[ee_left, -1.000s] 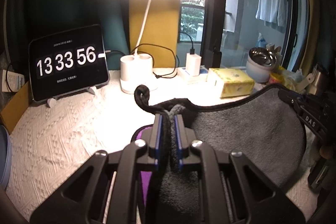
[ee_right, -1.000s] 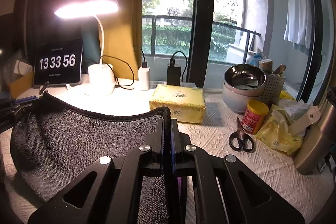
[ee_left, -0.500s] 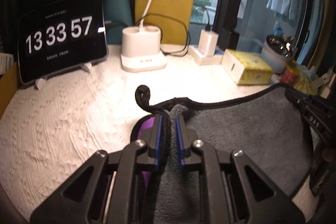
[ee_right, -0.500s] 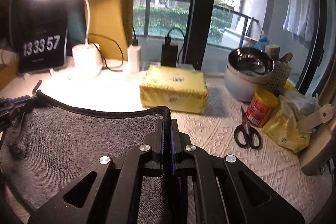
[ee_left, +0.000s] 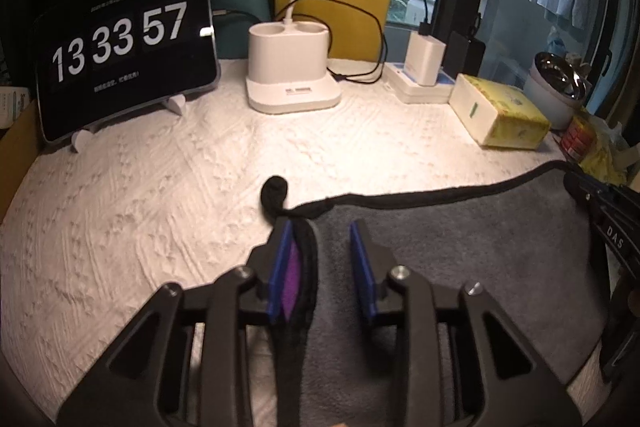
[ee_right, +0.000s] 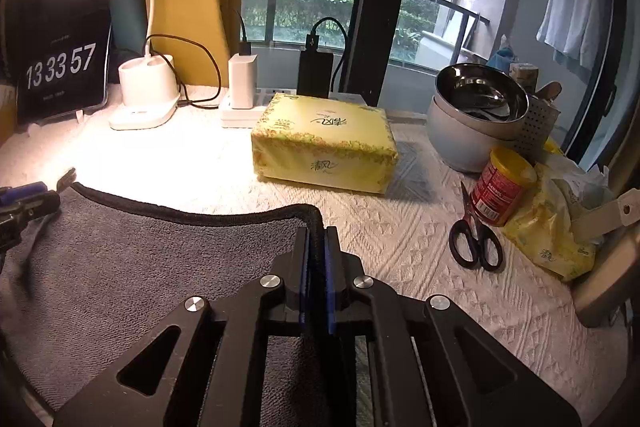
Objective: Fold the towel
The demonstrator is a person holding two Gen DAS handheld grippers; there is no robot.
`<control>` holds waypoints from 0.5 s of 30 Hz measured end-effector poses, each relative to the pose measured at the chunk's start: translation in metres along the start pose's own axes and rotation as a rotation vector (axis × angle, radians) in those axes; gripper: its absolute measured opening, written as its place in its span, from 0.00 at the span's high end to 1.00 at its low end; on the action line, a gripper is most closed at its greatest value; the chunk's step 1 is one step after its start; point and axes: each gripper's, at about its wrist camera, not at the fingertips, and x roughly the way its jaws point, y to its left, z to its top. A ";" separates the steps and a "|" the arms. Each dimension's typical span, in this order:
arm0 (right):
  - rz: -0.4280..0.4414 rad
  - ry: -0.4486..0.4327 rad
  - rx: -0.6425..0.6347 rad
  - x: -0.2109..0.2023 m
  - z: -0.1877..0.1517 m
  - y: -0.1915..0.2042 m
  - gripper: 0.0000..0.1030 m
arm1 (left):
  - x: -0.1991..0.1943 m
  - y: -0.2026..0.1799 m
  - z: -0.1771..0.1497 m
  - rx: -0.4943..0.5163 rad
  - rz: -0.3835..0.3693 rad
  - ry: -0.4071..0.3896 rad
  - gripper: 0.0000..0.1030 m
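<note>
Grey towel (ee_left: pixel 460 247) lies flat on white textured tabletop (ee_left: pixel 140 195), long black-trimmed edge running left-right between tools. Left tool (ee_left: pixel 320 227) spread apart, corner loose against one pad. Right tool (ee_right: pixel 316 231) clamped on towel corner. Window behind.

A yellow tissue pack (ee_right: pixel 325 143) is lying on the white textured tablecloth (ee_right: pixel 420 239). Left of the pack, a white charger (ee_right: pixel 242 81), a white lamp base (ee_right: pixel 147 95) and a tablet clock (ee_right: pixel 62 67) reading 13 33 57 are standing. Right of it, stacked bowls (ee_right: pixel 476 115), a red can (ee_right: pixel 502 183) and black scissors (ee_right: pixel 474 239) are sitting.
</note>
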 end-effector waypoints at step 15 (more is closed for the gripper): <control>-0.016 -0.028 0.006 -0.018 -0.002 -0.001 0.76 | -0.034 0.005 -0.003 -0.023 0.004 -0.050 0.27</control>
